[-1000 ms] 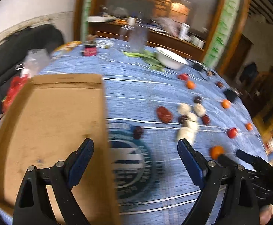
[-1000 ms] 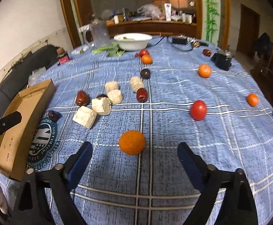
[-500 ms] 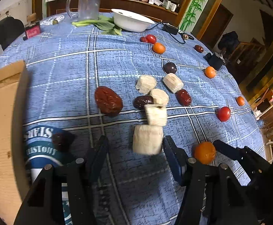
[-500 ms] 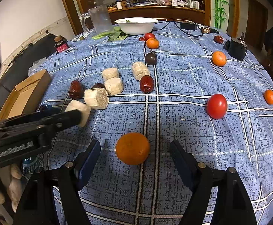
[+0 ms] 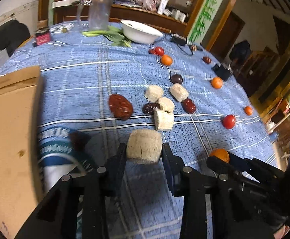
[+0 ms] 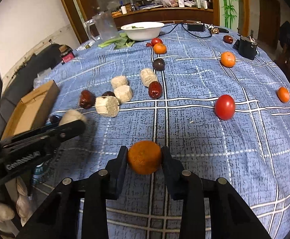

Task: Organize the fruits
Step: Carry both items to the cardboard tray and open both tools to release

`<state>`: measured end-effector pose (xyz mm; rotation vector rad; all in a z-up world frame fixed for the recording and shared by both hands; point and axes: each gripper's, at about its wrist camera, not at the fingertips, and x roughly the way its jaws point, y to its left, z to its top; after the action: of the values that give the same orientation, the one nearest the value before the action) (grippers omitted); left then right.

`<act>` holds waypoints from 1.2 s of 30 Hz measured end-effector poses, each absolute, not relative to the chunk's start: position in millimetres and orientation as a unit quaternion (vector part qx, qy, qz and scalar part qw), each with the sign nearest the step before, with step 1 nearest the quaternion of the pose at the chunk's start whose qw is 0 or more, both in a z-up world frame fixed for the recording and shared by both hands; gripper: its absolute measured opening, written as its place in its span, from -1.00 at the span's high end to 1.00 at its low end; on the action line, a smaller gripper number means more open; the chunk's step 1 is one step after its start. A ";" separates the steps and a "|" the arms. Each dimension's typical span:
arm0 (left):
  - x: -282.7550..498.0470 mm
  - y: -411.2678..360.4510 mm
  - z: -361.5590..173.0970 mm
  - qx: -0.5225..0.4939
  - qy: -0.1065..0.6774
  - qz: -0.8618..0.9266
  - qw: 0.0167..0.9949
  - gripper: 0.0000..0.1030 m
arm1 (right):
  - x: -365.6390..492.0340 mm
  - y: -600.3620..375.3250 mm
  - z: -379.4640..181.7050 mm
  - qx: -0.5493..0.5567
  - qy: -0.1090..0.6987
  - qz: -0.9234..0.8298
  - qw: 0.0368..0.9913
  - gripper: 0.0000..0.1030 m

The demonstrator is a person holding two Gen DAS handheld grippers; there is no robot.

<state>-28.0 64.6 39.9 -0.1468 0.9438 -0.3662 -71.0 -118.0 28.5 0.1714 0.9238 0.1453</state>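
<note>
My left gripper (image 5: 144,151) is shut on a pale beige fruit chunk (image 5: 144,148), held just above the blue checked tablecloth (image 5: 81,75). My right gripper (image 6: 144,155) is shut on an orange (image 6: 144,157) low over the cloth. The orange also shows in the left wrist view (image 5: 220,155), and the left gripper shows at the left of the right wrist view (image 6: 45,133). Several more beige chunks (image 5: 163,119), dark red dates (image 5: 120,106), tomatoes (image 6: 224,106) and small oranges (image 6: 227,59) lie scattered on the cloth.
An open cardboard box (image 5: 7,131) sits at the table's left edge. A white bowl (image 6: 142,30), a clear jug (image 6: 104,27), greens (image 6: 117,42), a black adapter (image 6: 195,27) and a small black device (image 6: 246,47) stand at the far side.
Both grippers moved forward and closed: the left one on the nearest beige chunk, the right one on the nearest orange. The left gripper swung from the box toward the fruit.
</note>
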 end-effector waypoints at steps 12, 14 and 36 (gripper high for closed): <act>-81.3 198.1 70.1 -0.150 0.405 -0.057 0.900 0.33 | -105.4 -52.8 72.3 0.071 0.404 0.164 0.897 0.29; -87.0 218.0 70.5 -0.153 0.400 -0.031 0.903 0.33 | -106.8 -32.0 75.7 0.064 0.404 0.192 0.892 0.29; -115.9 288.3 41.5 -0.150 0.438 0.065 0.884 0.33 | -103.1 141.3 36.3 -0.058 0.444 0.315 0.837 0.28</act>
<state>-115.9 288.3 41.5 -0.3114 0.9122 0.1349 -103.1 141.3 36.3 -0.1237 0.9393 0.6671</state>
